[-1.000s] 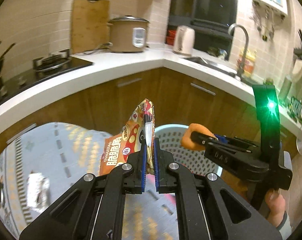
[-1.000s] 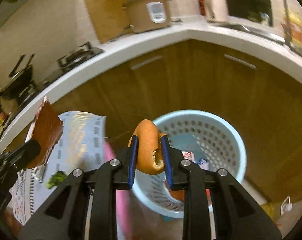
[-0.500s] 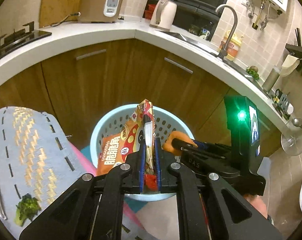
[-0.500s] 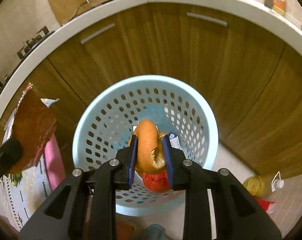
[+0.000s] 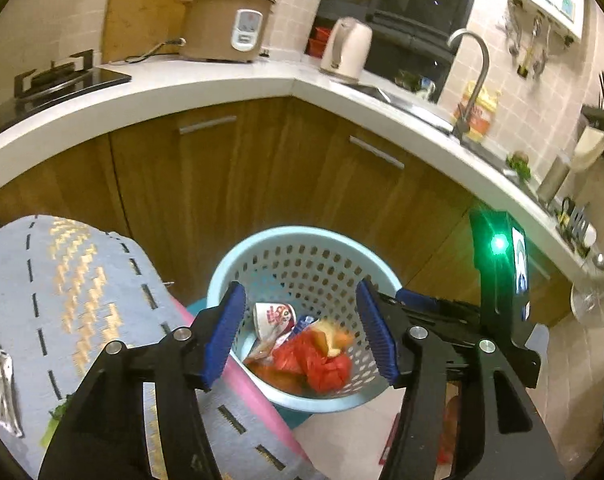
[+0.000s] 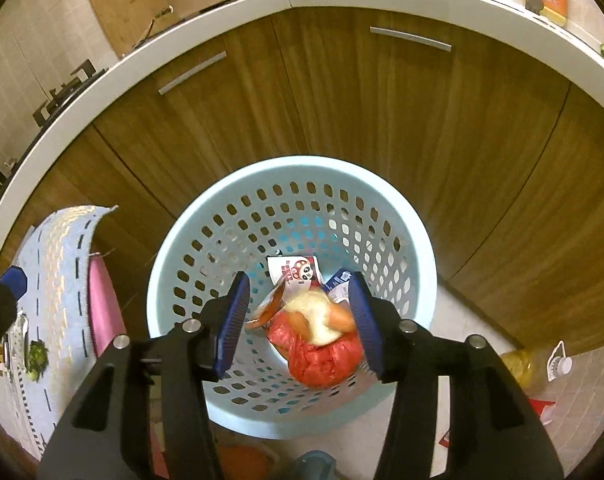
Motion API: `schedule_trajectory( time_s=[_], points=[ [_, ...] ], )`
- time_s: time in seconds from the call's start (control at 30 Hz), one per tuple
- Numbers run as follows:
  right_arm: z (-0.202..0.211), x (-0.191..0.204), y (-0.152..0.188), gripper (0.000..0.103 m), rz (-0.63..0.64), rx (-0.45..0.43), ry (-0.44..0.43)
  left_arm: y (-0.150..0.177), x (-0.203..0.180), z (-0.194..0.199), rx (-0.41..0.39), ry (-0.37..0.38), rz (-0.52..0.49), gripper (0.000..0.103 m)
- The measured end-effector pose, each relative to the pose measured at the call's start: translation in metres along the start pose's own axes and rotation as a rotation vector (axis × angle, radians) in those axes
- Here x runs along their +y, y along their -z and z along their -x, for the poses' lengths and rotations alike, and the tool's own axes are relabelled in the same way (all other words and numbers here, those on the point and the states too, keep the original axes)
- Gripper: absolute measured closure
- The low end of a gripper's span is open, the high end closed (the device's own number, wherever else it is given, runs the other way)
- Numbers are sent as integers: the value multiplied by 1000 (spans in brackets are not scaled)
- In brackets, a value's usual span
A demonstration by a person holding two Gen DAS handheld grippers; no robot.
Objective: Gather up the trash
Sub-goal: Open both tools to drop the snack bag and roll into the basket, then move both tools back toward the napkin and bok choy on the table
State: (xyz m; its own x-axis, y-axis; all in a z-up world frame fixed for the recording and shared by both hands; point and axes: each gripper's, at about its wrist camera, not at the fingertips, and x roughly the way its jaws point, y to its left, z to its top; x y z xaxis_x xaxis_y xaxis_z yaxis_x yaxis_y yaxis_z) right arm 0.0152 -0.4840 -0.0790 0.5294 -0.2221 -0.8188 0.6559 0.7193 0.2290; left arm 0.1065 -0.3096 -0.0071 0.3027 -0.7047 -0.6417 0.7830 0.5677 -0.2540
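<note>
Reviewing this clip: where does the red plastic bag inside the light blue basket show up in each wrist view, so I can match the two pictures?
Left wrist view: the red plastic bag sits low in the centre, at the bottom of the light blue basket.
Right wrist view: the red plastic bag lies just below centre, at the basket bottom, partly under a bitten bun.
Shared landmark: the panda-print wrapper just above the bag.

The left gripper (image 5: 302, 332) tilts downward, its jaws opening with nothing clamped between them. At its three o'clock sits the right gripper (image 6: 298, 316), pitched more steeply down, jaws likewise opening and empty.
</note>
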Motion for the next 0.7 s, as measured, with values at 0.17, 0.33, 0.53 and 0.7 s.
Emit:
schedule_trajectory(
  time_s=[0.17,0.33,0.53,0.7],
  points=[
    [17,8,0,55,20,-33,-13,3,10,14,-19,-5,24,46],
    [35,28,2,55,60,-65,-53,8,20,34,-45,-35,29,46],
    [60,67,9,55,140,-107,-108,12,42,78,-114,-82,48,47],
    [75,107,25,55,226,-120,-155,20,77,117,-157,-140,98,47]
  ],
)
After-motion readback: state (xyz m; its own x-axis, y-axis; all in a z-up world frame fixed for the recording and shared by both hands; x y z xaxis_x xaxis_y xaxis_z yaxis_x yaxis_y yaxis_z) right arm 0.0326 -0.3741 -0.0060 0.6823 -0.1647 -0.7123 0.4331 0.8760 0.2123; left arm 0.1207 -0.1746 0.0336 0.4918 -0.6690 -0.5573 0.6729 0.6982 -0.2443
